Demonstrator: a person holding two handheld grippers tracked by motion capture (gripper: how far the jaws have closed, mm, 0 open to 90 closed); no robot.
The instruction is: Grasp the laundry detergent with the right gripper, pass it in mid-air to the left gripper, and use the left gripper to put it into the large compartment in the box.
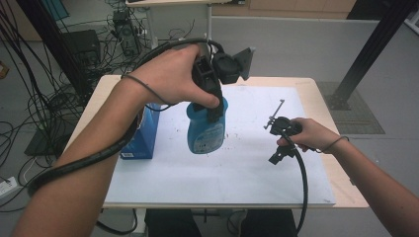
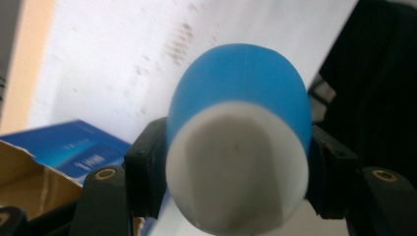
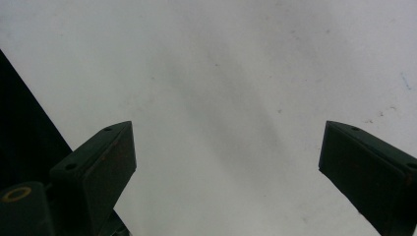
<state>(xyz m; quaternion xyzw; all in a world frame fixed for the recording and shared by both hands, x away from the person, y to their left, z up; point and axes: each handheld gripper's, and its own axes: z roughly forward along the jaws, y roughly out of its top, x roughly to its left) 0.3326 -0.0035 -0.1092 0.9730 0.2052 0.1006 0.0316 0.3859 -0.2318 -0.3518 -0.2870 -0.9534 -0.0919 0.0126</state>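
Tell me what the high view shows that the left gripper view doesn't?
High view alone: the right gripper with its jaws apart, and the bottle's label. Left gripper view alone: the bottle's grey cap end up close, between the left gripper's jaws. Both: the blue bottle held by the left gripper, the blue box, the white mat.

We hold the left gripper [image 1: 213,106] raised, pointing down, its jaws clamped, our left hand [image 1: 170,76] wrapped over its handle. The right hand [image 1: 311,134] rests low, and the right gripper [image 1: 276,140] has jaws spread wide, probably tilted toward us.
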